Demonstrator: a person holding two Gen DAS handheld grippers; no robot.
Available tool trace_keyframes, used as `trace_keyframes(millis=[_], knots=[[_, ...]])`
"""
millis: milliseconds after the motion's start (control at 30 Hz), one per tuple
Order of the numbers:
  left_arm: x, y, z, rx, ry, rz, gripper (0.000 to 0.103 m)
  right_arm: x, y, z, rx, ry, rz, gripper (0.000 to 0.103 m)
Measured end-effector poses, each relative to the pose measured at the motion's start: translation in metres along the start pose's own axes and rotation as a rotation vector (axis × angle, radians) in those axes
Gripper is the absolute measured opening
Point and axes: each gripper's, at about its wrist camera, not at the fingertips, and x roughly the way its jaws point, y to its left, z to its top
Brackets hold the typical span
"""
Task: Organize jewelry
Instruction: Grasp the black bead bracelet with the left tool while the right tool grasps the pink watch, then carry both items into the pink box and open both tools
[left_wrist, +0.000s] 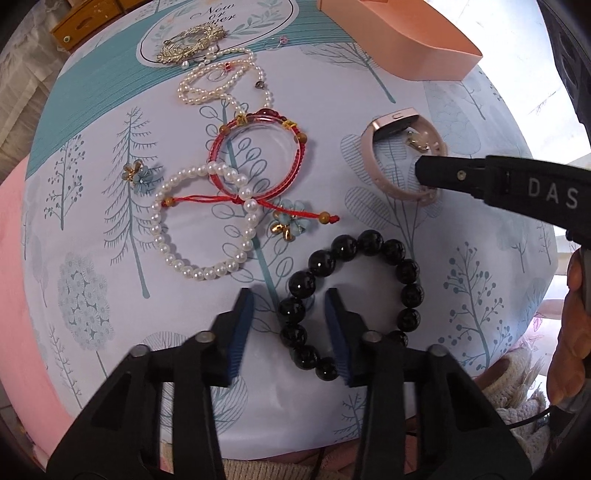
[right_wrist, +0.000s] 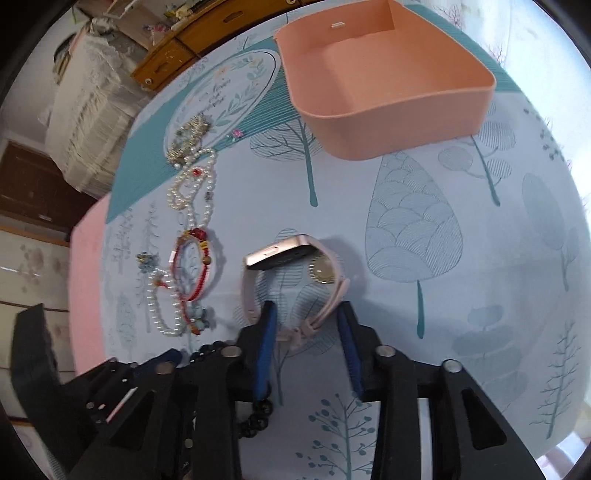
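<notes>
At the near edge of the cloth we straddle the black bead bracelet (left_wrist: 354, 299) with the left gripper (left_wrist: 289, 332), pads not yet touching, and the pink watch (right_wrist: 291, 284) strap with the right gripper (right_wrist: 308, 325), likewise unclamped.

box (right_wrist: 388, 122): far end of tabletop (right_wrist: 461, 332), right of the jewelry
watch (right_wrist: 295, 280): near box, right of bangle (left_wrist: 258, 155)
necklace (left_wrist: 221, 81): behind bangle
pearl bracelet (left_wrist: 207, 221): before bangle, overlapping it
bead bracelet (left_wrist: 354, 288): nearest, right of pearl bracelet

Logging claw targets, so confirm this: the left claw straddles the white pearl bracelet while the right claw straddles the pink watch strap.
Wrong on the left. The left claw straddles the black bead bracelet, as the left wrist view shows. The right claw does straddle the pink watch strap.
</notes>
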Motion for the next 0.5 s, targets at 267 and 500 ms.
trace_keyframes(millis=[267,500], knots=[[-0.007,0.006,0.016,-0.047,0.008,-0.079,0.012,-0.003,-0.003,0.008,0.065,0.012,0.112,0.01],[-0.072,0.009,0.04,-0.017,-0.116,-0.13,0.012,-0.059,-0.014,0.017,0.082,-0.083,0.201,0.01]])
